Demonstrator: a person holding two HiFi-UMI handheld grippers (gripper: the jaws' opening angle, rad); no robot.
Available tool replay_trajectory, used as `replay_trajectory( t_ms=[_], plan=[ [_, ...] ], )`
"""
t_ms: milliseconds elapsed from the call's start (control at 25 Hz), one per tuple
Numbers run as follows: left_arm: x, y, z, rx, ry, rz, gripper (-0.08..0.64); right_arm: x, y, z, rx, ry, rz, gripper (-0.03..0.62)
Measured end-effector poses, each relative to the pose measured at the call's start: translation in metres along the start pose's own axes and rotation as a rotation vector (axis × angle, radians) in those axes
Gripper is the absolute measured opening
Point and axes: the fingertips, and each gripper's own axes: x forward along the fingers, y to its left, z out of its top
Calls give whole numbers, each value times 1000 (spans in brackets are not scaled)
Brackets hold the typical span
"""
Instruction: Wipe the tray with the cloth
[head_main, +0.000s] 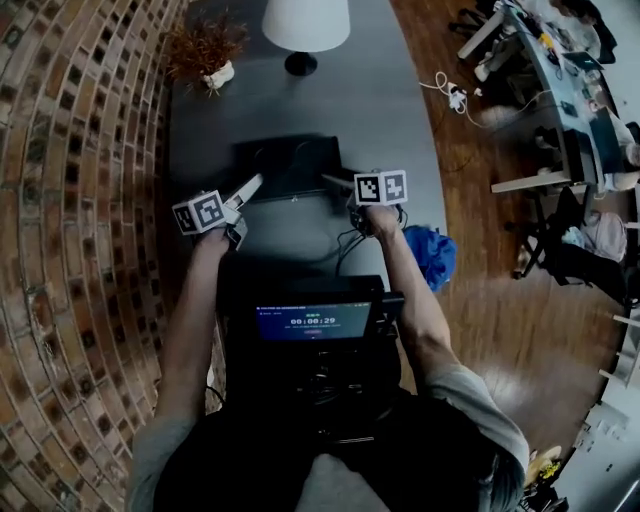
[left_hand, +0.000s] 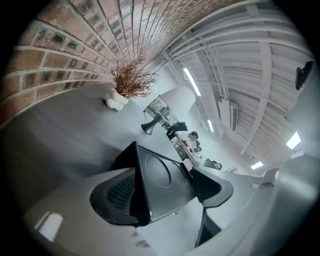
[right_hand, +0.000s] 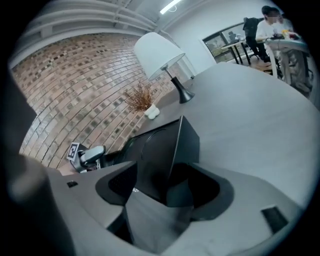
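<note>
A black tray (head_main: 290, 162) lies on the grey table (head_main: 390, 110) in front of me. My left gripper (head_main: 248, 206) is at its near left corner. In the left gripper view the tray (left_hand: 165, 172) pokes its corner between the wide-open jaws of this gripper (left_hand: 165, 192), and the pads stand off it. My right gripper (head_main: 345, 188) is at the near right corner. In the right gripper view the tray's corner (right_hand: 155, 155) fills the gap of that gripper (right_hand: 162, 187), whose jaws close on it. The blue cloth (head_main: 432, 255) lies crumpled at the table's right edge, apart from both grippers.
A white lamp (head_main: 305, 30) and a dried plant in a white vase (head_main: 205, 50) stand at the table's far end. A brick wall (head_main: 70, 200) runs along the left. A screen device (head_main: 315, 320) hangs at my chest. Desks and cables fill the wooden floor on the right.
</note>
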Motion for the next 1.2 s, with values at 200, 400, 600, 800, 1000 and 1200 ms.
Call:
replay_trajectory(
  t_ms=[200, 400, 600, 800, 1000, 1200],
  plan=[
    [-3, 5, -4, -32, -42, 3, 354, 6, 4, -2, 1, 38, -13, 319],
    [6, 18, 15, -71, -109, 15, 356, 20, -1, 11, 2, 33, -48, 319],
    [19, 33, 41, -90, -150, 17, 356, 37, -5, 30, -2, 41, -73, 319],
    [26, 38, 49, -84, -153, 29, 356, 43, -9, 35, 2, 35, -66, 319],
    [27, 34, 53, -121, -206, 38, 356, 41, -14, 48, -22, 33, -106, 319],
    [15, 16, 47, -110, -208, 19, 353, 26, -8, 44, -59, 20, -87, 319]
  ],
)
